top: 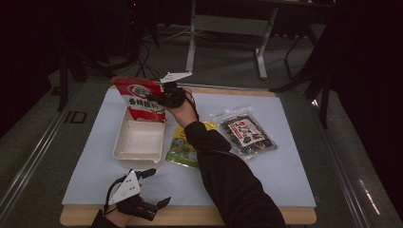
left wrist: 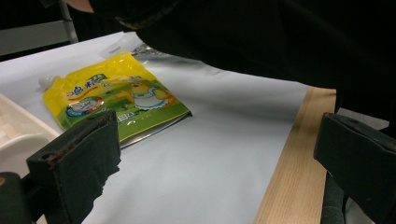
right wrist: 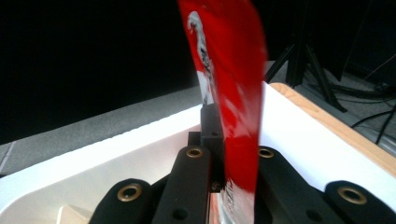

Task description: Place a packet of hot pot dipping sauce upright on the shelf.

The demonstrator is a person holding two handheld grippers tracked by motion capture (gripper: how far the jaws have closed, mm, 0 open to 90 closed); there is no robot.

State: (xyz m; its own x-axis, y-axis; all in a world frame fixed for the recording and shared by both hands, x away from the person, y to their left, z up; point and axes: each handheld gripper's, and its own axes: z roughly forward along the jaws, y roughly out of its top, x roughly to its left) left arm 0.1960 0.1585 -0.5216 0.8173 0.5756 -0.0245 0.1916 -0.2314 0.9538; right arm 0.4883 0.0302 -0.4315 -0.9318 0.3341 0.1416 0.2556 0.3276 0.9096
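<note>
A red and white snack bag (top: 140, 99) hangs tilted over the far end of a white tray (top: 138, 141), its lower edge about at the tray's far rim. My right gripper (top: 164, 98) is shut on the bag's right edge. In the right gripper view the red bag (right wrist: 229, 93) stands up between the closed jaws, with the white tray (right wrist: 93, 182) below. My left gripper (top: 154, 187) rests near the table's front left edge, jaws wide apart and empty. The left gripper view looks between its open fingers (left wrist: 79, 163) at a yellow-green pouch (left wrist: 116, 100).
The yellow-green pouch (top: 183, 147) lies right of the tray, partly under the person's sleeve. A clear packet of dark dried food (top: 244, 133) lies at the right on the white mat (top: 285, 171). The table's wooden front edge (top: 190, 216) is near my left gripper.
</note>
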